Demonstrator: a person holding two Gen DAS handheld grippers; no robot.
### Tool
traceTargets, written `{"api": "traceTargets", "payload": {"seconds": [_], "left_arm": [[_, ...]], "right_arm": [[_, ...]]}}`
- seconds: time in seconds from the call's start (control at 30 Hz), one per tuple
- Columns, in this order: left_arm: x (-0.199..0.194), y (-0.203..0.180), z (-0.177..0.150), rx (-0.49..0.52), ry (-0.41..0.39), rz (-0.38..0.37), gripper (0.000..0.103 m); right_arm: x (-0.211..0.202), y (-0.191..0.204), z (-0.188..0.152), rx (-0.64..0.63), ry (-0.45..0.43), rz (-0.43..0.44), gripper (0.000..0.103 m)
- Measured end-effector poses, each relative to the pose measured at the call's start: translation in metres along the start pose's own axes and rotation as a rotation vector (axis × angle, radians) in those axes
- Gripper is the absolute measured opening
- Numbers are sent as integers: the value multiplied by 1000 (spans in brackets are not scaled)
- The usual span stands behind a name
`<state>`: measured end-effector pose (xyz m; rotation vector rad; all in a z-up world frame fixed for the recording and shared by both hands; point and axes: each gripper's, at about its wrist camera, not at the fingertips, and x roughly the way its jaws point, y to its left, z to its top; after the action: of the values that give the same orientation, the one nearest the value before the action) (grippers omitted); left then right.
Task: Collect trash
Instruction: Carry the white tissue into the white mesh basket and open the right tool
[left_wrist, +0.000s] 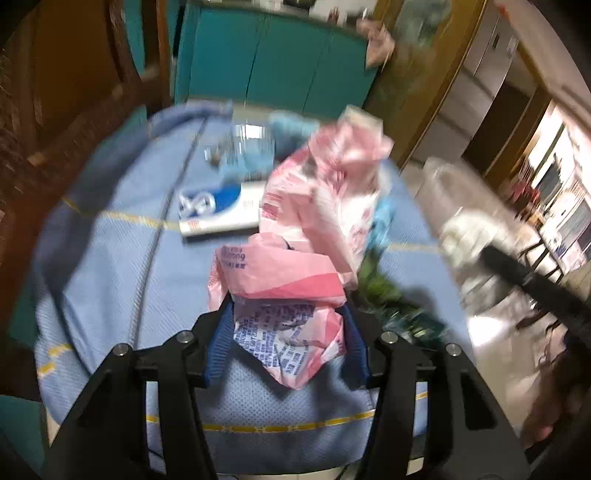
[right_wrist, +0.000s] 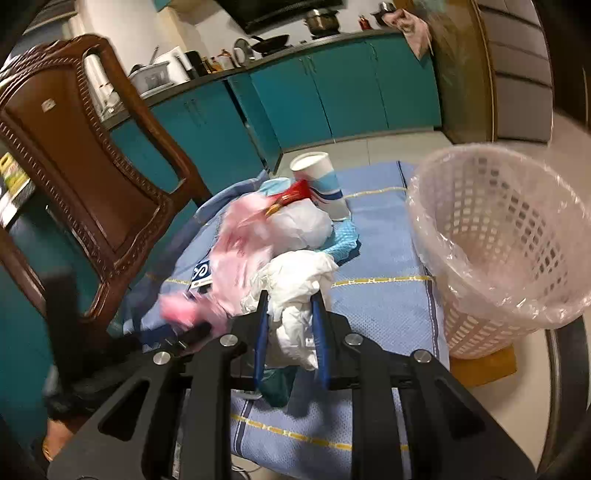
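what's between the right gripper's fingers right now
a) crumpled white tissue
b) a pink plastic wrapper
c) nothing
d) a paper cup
a, in the right wrist view the right gripper has its blue fingers pressed on a wad of crumpled white tissue, while the paper cup stands further back on the blue cloth.

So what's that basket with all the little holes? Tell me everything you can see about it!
The pale pink plastic waste basket is round, wider at the top, with walls full of small square holes. A thin clear plastic bag liner sits inside it and folds over its rim. What shows of its inside looks empty. It is tilted, its mouth leaning toward the camera, and it rests on the blue cloth and a yellowish block. No gripper touches it.
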<state>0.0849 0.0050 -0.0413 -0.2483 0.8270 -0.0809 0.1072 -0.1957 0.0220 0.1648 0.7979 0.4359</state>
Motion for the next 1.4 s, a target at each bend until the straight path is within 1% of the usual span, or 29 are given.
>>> {"api": "traceTargets", "payload": {"seconds": [0.07, 0.13, 0.2, 0.27, 0.4, 0.8, 1.4], "left_arm": [[-24, -3, 0, 32, -88, 5, 54], [-53, -10, -4, 86, -185, 29, 54], [-71, -12, -8, 111, -230, 52, 54], [-79, -12, -12, 120, -247, 60, 54], [-76, -13, -14, 141, -234, 76, 54], [-66, -11, -11, 141, -200, 73, 54], [-61, -10, -10, 146, -189, 80, 54]], "right_arm": [[-7, 5, -2, -25, -16, -4, 22], [-15, 14, -6, -64, -47, -25, 22], [-21, 21, -10, -94, -72, -46, 22], [-23, 26, -15, -104, -80, -53, 22], [-22, 32, -21, -122, -78, -63, 22], [-19, 38, -24, -140, -79, -84, 22], [-17, 38, -25, -148, -69, -88, 22]]}}
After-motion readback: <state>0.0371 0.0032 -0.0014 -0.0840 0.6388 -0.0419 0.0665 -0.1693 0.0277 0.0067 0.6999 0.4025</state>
